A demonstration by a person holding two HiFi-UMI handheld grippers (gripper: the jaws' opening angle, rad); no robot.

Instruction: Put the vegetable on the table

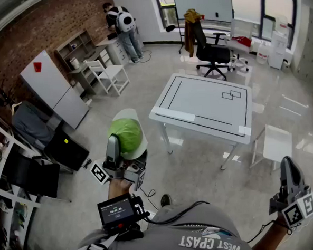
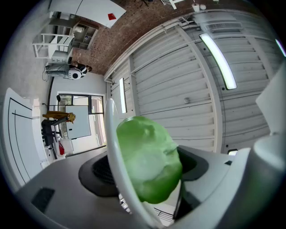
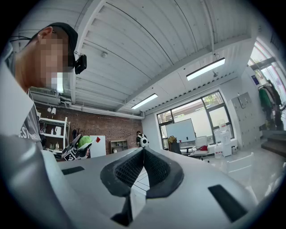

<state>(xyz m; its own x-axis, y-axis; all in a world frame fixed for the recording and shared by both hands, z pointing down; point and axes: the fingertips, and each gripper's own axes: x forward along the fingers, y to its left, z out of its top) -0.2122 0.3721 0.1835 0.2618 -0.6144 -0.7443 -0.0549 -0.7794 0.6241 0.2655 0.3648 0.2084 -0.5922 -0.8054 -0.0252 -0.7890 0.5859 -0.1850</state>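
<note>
A round green vegetable (image 1: 126, 131) with a white rim behind it is held up over the floor, short of the white table (image 1: 208, 100). My left gripper (image 1: 127, 151) is shut on it with jaws wide. In the left gripper view the vegetable (image 2: 149, 159) fills the gap between the pads, and the thin white rim (image 2: 111, 147) runs along its left side. That gripper (image 2: 147, 174) points up at the ceiling. My right gripper (image 1: 291, 179) hangs low at the right, away from the table, shut and empty, and its tips (image 3: 144, 151) meet.
A small white stool (image 1: 276, 143) stands right of the table and a black office chair (image 1: 213, 52) behind it. A white chair (image 1: 111, 72) and shelves (image 1: 80, 52) line the brick wall at the left. A person (image 1: 124, 23) stands at the back. Cables lie on the floor.
</note>
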